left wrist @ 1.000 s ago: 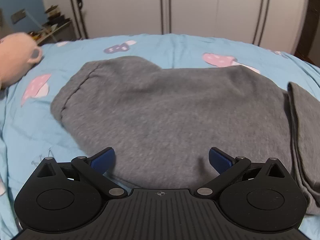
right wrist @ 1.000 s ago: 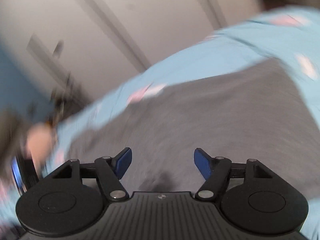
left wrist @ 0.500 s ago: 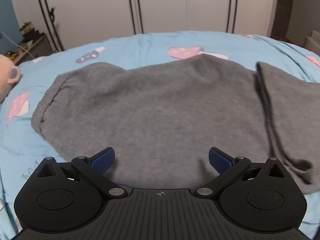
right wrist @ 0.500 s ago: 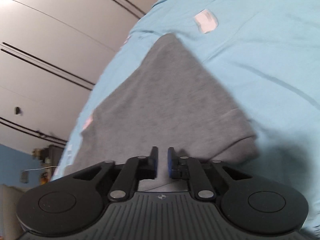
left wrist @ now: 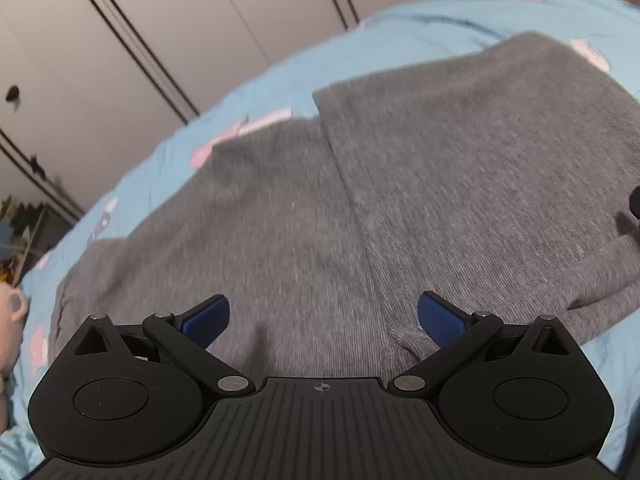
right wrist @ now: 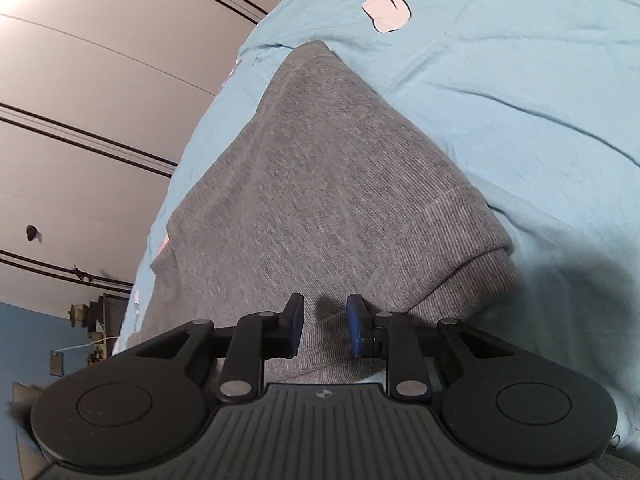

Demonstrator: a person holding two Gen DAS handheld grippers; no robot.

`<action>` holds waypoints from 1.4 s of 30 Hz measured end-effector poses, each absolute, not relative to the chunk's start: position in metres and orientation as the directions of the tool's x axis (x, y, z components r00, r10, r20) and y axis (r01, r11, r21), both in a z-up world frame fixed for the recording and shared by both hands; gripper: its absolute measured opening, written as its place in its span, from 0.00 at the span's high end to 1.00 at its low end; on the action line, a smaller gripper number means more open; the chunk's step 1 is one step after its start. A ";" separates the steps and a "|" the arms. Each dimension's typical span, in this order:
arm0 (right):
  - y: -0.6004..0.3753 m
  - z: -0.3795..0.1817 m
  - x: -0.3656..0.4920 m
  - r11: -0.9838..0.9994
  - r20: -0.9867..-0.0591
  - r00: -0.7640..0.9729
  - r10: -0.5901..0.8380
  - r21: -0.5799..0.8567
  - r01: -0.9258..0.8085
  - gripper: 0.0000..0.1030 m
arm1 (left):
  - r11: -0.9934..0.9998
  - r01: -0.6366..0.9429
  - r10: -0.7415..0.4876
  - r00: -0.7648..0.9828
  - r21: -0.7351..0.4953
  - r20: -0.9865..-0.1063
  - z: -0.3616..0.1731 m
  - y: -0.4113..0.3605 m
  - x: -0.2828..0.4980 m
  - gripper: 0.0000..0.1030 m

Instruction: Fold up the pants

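Both views tilted; right hand-held gripper [right wrist: 325, 328] parted slightly over pants [right wrist: 320, 184].

Your black right gripper [right wrist: 323, 330] hides the ribbed cuff of the grey knit pants [right wrist: 320, 184] between its narrowed jaws; contact is unclear

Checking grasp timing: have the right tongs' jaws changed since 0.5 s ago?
Yes. The right tongs stood nearly shut then; now the jaws are wider apart, with a fold of the grey pants between them on the blue bedsheet.

Pants [left wrist: 400, 184] on bed [left wrist: 280, 80], wardrobe [left wrist: 140, 40] behind
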State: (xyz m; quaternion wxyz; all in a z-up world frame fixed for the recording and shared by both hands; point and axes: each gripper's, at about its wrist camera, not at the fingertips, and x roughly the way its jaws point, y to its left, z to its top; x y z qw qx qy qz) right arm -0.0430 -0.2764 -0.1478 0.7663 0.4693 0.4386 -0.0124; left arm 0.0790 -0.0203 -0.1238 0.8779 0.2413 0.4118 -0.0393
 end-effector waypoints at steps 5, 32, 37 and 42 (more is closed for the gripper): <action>-0.278 -0.150 -0.041 0.555 -0.681 0.613 0.401 0.713 0.428 0.78 | 0.932 0.238 0.076 0.609 0.273 -0.790 -0.121 0.000 0.087 0.00; -0.246 -0.125 -0.025 0.743 -0.736 0.580 0.349 0.595 0.307 0.33 | 0.975 -0.016 0.198 0.504 0.220 -0.841 -0.115 0.107 0.110 0.00; -0.249 -0.127 -0.025 0.717 -0.722 0.588 0.365 0.621 0.317 0.31 | 0.927 -0.288 -0.040 0.559 -0.239 -0.828 -0.096 0.214 0.115 0.00; -0.249 -0.128 -0.024 0.717 -0.718 0.588 0.373 0.625 0.309 0.27 | 0.730 -0.415 -0.197 0.634 -0.543 -0.748 -0.114 0.304 0.108 0.00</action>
